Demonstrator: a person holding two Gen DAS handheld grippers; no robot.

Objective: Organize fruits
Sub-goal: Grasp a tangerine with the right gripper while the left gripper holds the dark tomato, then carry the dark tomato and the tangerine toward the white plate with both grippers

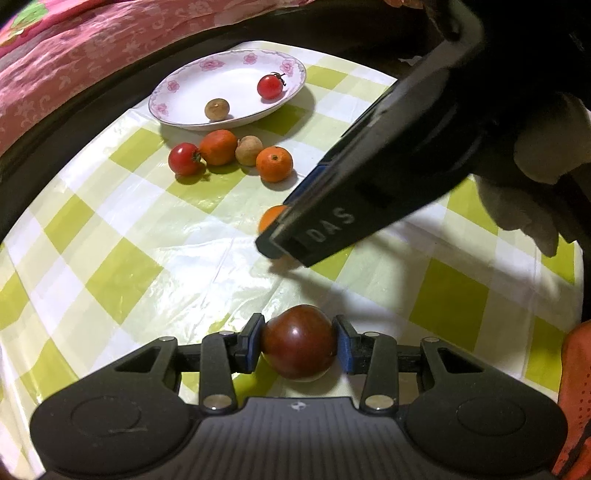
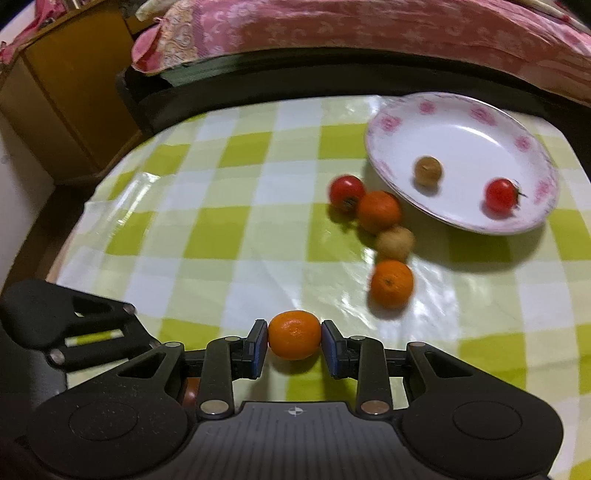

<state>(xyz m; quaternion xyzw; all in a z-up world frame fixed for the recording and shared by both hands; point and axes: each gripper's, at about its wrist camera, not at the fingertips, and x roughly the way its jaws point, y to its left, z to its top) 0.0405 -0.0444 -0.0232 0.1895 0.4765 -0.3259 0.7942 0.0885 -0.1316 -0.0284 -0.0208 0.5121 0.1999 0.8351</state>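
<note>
My left gripper (image 1: 299, 341) is shut on a dark red tomato (image 1: 298, 339) low over the checked cloth. My right gripper (image 2: 294, 341) is shut on a small orange (image 2: 294, 334); in the left wrist view that gripper (image 1: 275, 245) reaches in from the right and half hides the orange (image 1: 271, 218). A white floral plate (image 1: 184, 94) at the far side holds a red tomato (image 1: 270, 86) and a brown longan (image 1: 217, 109). In front of it lie a red tomato (image 1: 184, 158), two oranges (image 1: 218, 147) (image 1: 274, 164) and a longan (image 1: 248, 150).
The table has a green and white checked plastic cloth (image 2: 221, 221). A dark bed frame with a pink floral quilt (image 2: 369, 29) runs along the far edge. A wooden cabinet (image 2: 66, 81) stands at the far left. An orange object (image 1: 576, 398) is at the right edge.
</note>
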